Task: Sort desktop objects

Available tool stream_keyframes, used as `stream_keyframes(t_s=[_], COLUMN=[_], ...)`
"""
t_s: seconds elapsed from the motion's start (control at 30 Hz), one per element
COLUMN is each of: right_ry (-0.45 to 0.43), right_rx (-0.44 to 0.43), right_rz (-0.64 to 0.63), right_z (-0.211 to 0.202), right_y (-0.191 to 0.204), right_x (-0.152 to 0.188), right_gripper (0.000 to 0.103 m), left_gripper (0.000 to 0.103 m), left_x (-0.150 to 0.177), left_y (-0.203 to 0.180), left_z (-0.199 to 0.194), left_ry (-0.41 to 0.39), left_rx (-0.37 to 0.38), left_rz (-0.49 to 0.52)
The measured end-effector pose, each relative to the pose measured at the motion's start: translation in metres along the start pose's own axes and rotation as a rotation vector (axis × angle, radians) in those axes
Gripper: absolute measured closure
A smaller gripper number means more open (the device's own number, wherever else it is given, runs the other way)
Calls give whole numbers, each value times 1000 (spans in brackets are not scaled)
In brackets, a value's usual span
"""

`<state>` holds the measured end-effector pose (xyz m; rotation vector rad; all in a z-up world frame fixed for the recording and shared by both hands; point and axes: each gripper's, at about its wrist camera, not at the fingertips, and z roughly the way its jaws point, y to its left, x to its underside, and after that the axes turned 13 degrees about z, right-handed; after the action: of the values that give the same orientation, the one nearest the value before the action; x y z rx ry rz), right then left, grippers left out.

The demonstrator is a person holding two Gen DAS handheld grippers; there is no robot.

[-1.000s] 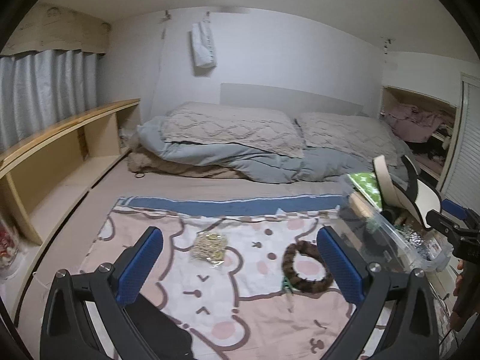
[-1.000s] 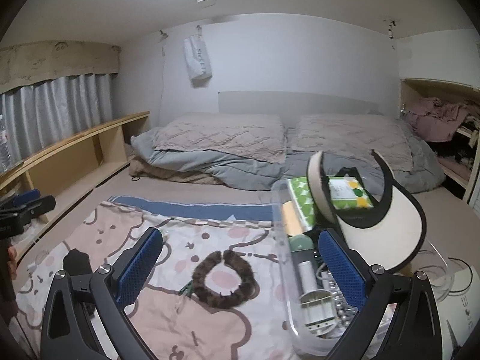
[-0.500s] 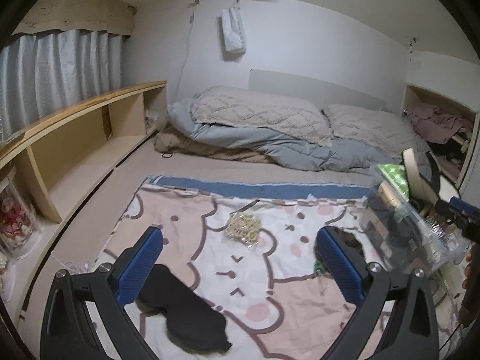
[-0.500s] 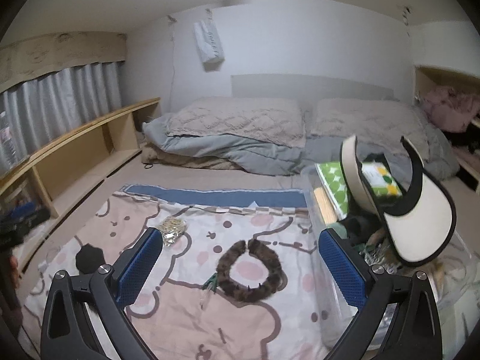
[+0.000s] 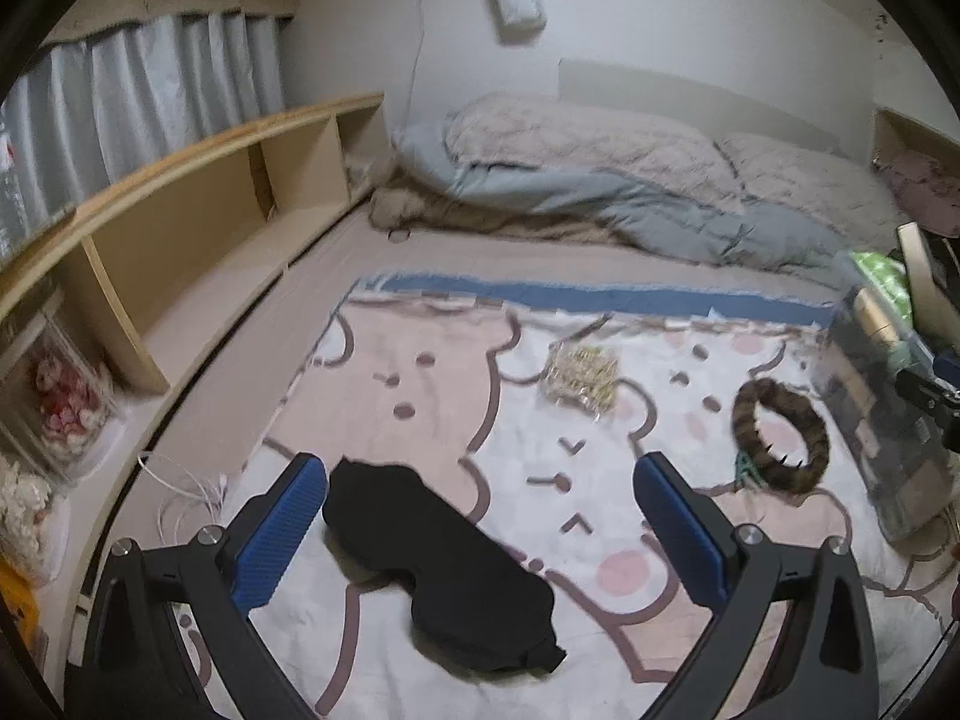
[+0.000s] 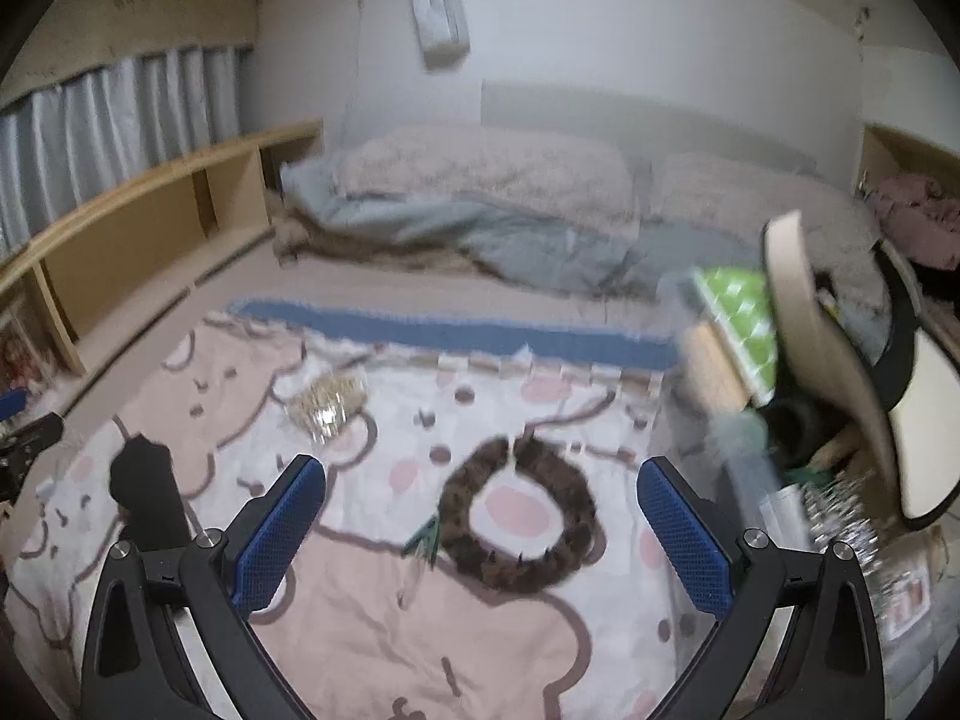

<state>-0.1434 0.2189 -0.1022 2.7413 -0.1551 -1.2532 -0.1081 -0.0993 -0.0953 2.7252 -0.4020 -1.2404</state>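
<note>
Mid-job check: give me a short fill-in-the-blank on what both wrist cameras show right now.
1. The left gripper hovers over the black ____ mask.
2. Both the left gripper and the right gripper have their jaws ____.
3. The furry brown headband lies on the ____-print blanket.
4. The visor sticks out of the clear ____ at the right.

Missing words: eye; open; bear; bin

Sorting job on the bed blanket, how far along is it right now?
Partly done: the clear bin already holds a visor and other items. In hand: nothing; the left gripper is open above the black eye mask, the right gripper open above the furry headband. Left on the blanket: mask, headband, a packet of gold bits.
</note>
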Motion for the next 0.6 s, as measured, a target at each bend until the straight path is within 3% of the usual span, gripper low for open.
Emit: stream_keyframes(t_s=[0.23,0.43,0.47,0.5,0.6], right_ry=[112,207,237,266,336], right_rx=[80,29,20,21,41], right_rz=[-59,-132,-150,-167,-175], right_z=[58,89,95,102,120], right_y=[3,2,2,2,-1], right_x=[8,14,18,21,29], right_gripper=[0,0,4,16,38], left_gripper=[0,0,0,0,0], left_x=[8,15,16,17,22], left_y=[10,19,21,23,27], left_z=[24,33,35,37,43], left_ry=[52,81,90,98,127], left_rx=[6,41,41,46,63], left_rz=[-20,-28,-30,-34,-53])
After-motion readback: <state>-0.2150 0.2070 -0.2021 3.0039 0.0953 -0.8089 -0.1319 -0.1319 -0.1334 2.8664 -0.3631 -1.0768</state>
